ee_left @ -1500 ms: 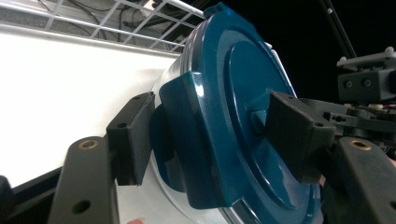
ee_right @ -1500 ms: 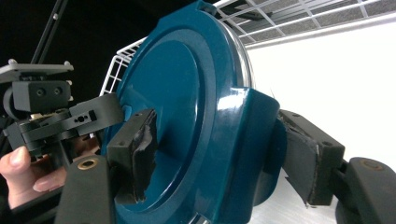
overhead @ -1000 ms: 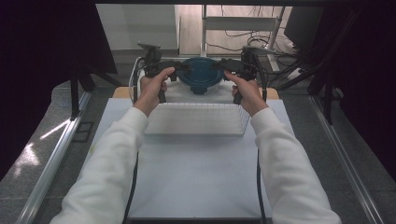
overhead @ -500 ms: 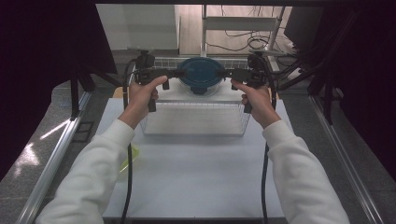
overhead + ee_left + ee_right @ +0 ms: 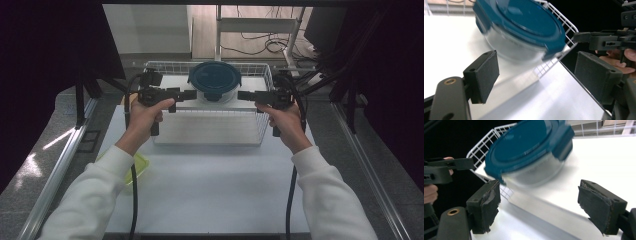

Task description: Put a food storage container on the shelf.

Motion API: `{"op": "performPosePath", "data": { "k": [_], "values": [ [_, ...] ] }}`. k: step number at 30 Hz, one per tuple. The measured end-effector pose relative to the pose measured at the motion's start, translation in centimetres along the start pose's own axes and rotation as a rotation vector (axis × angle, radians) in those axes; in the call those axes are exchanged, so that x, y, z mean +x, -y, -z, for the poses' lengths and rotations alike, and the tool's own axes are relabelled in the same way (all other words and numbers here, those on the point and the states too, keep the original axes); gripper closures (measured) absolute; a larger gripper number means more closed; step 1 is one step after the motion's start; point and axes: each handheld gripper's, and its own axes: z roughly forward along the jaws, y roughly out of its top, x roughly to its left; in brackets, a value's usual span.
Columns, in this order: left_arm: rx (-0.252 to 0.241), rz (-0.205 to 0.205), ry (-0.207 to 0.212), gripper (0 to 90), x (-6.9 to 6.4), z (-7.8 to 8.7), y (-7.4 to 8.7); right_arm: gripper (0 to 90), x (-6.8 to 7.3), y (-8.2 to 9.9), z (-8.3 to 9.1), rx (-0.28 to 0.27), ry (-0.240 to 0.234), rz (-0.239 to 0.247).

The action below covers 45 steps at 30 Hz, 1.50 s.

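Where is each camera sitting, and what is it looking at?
High view: sits above the person's side, looks forward and down at the white table and white wire basket; both hands and white sleeves show.
Left gripper view: rides the left gripper, looks at the round clear container with a dark blue lid; its own open black jaws show.
Right gripper view: rides the right gripper, faces that container; its own open jaws show.
All three share the container and basket.
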Motion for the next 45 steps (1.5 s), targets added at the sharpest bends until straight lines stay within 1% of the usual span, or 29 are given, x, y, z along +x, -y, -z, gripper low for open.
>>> {"op": "performPosePath", "data": {
  "k": [1, 3, 4, 5, 6, 7, 8, 9, 10, 12, 14, 16, 19, 21, 23, 24, 26, 27, 29, 30, 31, 33, 36, 37, 38, 39, 41, 43, 45],
  "values": [
    [-0.003, 0.003, 0.006, 18.9, -0.3, 0.1, 0.4, 18.4, 0.0, 0.4, 0.3, -0.001, 0.004, 0.009],
    [0.000, -0.022, 0.011, 19.1, -1.0, 0.5, 1.2, 18.8, -0.1, 1.2, 0.9, -0.001, 0.016, 0.032],
    [0.004, -0.037, 0.006, 19.3, -1.4, 0.6, 1.5, 18.9, -0.1, 1.6, 1.2, -0.001, 0.019, 0.034],
    [0.004, -0.037, 0.006, 19.4, -1.4, 0.6, 1.5, 18.9, -0.1, 1.6, 1.2, -0.001, 0.019, 0.034],
    [0.012, -0.063, 0.000, 19.4, -2.1, 0.9, 2.5, 19.3, -0.2, 2.6, 1.8, 0.000, 0.026, 0.056],
    [0.012, -0.063, 0.000, 19.5, -2.1, 0.9, 2.5, 19.4, -0.2, 3.1, 2.1, -0.001, 0.034, 0.071],
    [0.019, -0.087, -0.021, 19.7, -2.6, 1.1, 3.4, 19.4, -0.1, 3.6, 2.4, 0.001, 0.040, 0.085],
    [0.019, -0.087, -0.021, 19.7, -2.6, 1.1, 3.4, 19.4, -0.1, 4.0, 2.6, 0.002, 0.043, 0.092],
    [0.030, -0.107, -0.024, 19.7, -2.9, 1.3, 4.5, 19.4, -0.2, 4.7, 2.9, 0.003, 0.048, 0.102],
    [0.034, -0.111, -0.018, 19.8, -3.1, 1.5, 5.7, 19.4, -0.2, 5.8, 3.4, 0.008, 0.048, 0.109],
    [0.031, -0.118, -0.023, 19.9, -3.0, 1.9, 6.9, 19.5, -0.3, 6.8, 3.7, 0.012, 0.041, 0.112],
    [0.029, -0.107, -0.020, 20.1, -2.8, 2.2, 8.3, 19.5, -0.3, 7.9, 4.1, 0.016, 0.034, 0.118],
    [0.036, -0.100, -0.031, 20.8, -2.5, 2.5, 10.1, 19.4, -0.1, 9.7, 4.6, 0.033, 0.035, 0.148],
    [0.051, -0.113, -0.040, 20.9, -2.3, 2.6, 11.2, 19.4, -0.1, 10.6, 4.8, 0.044, 0.032, 0.160],
    [0.069, -0.129, -0.056, 21.1, -2.3, 2.7, 12.7, 19.3, 0.0, 11.7, 5.0, 0.055, 0.027, 0.165],
    [0.078, -0.133, -0.058, 21.3, -2.3, 2.7, 13.3, 19.3, 0.1, 12.4, 5.1, 0.061, 0.030, 0.173],
    [0.094, -0.126, -0.054, 21.6, -2.1, 2.8, 14.4, 19.1, 0.0, 13.4, 5.1, 0.078, 0.032, 0.178],
    [0.094, -0.126, -0.054, 21.7, -2.1, 2.8, 14.4, 19.1, 0.0, 13.4, 5.1, 0.078, 0.032, 0.178],
    [0.117, -0.119, -0.044, 21.8, -1.9, 2.8, 16.0, 19.0, -0.1, 14.7, 5.2, 0.099, 0.046, 0.186],
    [0.133, -0.115, -0.047, 21.9, -1.9, 2.8, 17.0, 19.0, -0.4, 15.9, 5.2, 0.115, 0.060, 0.183],
    [0.140, -0.115, -0.049, 21.9, -1.8, 2.7, 17.5, 19.0, -0.5, 16.3, 5.2, 0.120, 0.059, 0.180],
    [0.168, -0.130, -0.067, 21.9, -1.8, 2.6, 18.7, 19.0, -0.7, 17.2, 5.2, 0.132, 0.061, 0.174],
    [0.197, -0.142, -0.076, 21.9, -1.7, 2.3, 19.8, 19.0, -1.1, 18.5, 5.1, 0.146, 0.072, 0.171],
    [0.197, -0.142, -0.076, 21.9, -1.7, 2.3, 19.8, 19.0, -1.3, 18.8, 5.0, 0.150, 0.073, 0.168],
    [0.209, -0.145, -0.082, 21.9, -1.6, 2.1, 20.2, 19.0, -1.5, 19.3, 4.9, 0.158, 0.074, 0.163],
    [0.219, -0.136, -0.087, 21.9, -1.4, 2.0, 20.7, 19.0, -1.7, 19.6, 4.8, 0.163, 0.076, 0.160],
    [0.227, -0.131, -0.091, 21.9, -1.3, 1.9, 21.1, 18.9, -2.0, 20.1, 4.6, 0.174, 0.080, 0.154],
    [0.230, -0.134, -0.096, 21.9, -1.2, 1.9, 21.2, 18.8, -2.2, 20.4, 4.5, 0.183, 0.086, 0.150],
    [0.233, -0.129, -0.100, 21.8, -1.0, 1.8, 21.4, 18.9, -2.4, 20.6, 4.4, 0.182, 0.089, 0.144]
  ]
}}
